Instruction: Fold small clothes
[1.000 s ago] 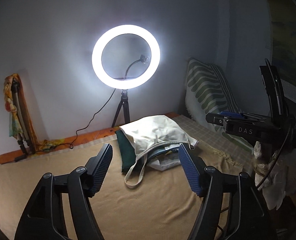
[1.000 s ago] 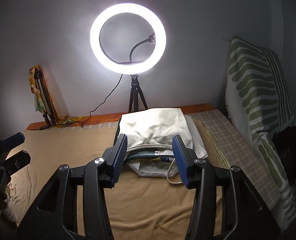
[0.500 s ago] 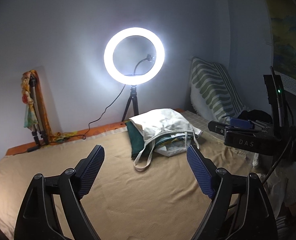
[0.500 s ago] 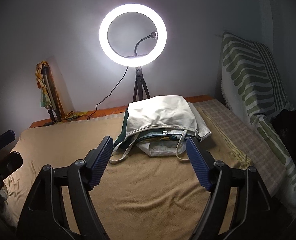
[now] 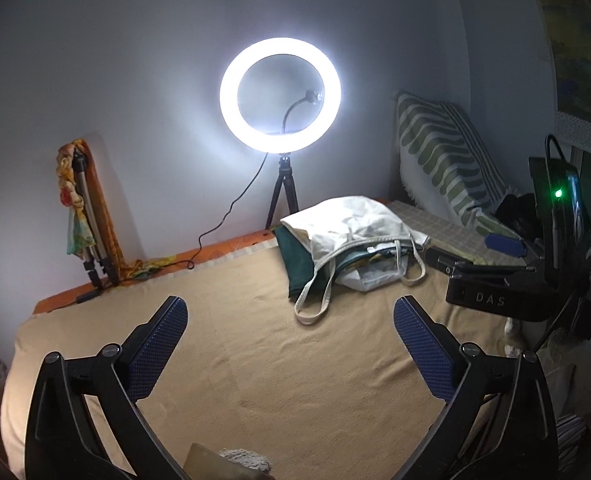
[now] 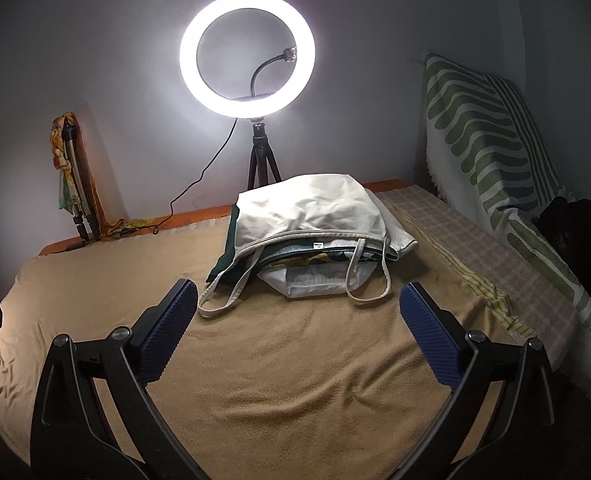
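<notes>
A cream tote bag lies on the tan blanket, its mouth and straps toward me. Folded clothes fill it: white and patterned cloth show in the mouth. A dark green cloth lies under its left side. My right gripper hangs short of the bag, jaws opening wide, nothing between them. My left gripper hovers over bare blanket left of the bag, jaws also opening and empty. The right gripper shows at the right of the left wrist view, beside the bag.
A lit ring light on a tripod stands behind the bag, its cable trailing left. A folded tripod with coloured cloth leans on the wall. A green striped cushion and a checked cloth line the right side.
Both pairs of jaws have spread much wider. Both grippers have drawn back and sunk, so the bag that sat close between the right fingers now lies well beyond them.
</notes>
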The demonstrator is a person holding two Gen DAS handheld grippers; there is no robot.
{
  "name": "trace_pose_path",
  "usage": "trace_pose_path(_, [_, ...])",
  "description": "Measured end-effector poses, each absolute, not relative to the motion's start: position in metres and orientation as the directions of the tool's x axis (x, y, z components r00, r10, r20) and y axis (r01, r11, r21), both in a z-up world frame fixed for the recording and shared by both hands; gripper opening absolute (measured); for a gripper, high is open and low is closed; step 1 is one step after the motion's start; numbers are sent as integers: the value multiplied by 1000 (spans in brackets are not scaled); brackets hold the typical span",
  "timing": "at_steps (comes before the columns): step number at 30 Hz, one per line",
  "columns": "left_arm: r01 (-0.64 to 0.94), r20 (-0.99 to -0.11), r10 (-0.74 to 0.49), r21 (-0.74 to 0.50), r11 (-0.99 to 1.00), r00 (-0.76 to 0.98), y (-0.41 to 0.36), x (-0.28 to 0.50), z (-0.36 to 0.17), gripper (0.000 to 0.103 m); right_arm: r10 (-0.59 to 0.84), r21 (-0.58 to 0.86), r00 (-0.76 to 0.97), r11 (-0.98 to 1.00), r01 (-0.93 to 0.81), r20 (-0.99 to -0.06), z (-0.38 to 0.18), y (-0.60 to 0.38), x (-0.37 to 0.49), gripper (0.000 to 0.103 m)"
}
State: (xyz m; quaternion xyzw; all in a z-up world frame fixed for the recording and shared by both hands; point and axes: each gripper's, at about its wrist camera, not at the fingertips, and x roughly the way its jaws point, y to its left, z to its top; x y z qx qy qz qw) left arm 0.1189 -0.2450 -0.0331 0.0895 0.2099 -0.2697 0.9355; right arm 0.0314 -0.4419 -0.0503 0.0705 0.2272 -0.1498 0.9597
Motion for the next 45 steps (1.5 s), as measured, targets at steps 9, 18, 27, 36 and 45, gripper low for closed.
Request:
trace_pose_path(9, [544, -454, -464, 55, 838, 761, -242, 115, -35, 103, -258, 76, 865, 945, 319, -431, -48, -434, 33, 103])
trace_pose_path(18, [535, -465, -457, 43, 844, 758, -238, 116, -36, 103, -247, 87, 874, 947, 309, -418, -47, -428, 36, 103])
trace_pose_path(27, [536, -466, -457, 44, 843, 757, -236, 116, -35, 103, -245, 82, 875, 949, 305, -418, -48, -426, 39, 103])
trace_pose_path(36, [532, -465, -453, 47, 845, 761, -236, 116, -34, 103, -242, 88, 876, 949, 304, -418, -49, -423, 41, 103])
trace_pose_path(45, [531, -464, -453, 47, 846, 761, -235, 116, -34, 103, -235, 90, 874, 950, 300, -425, -53, -421, 40, 103])
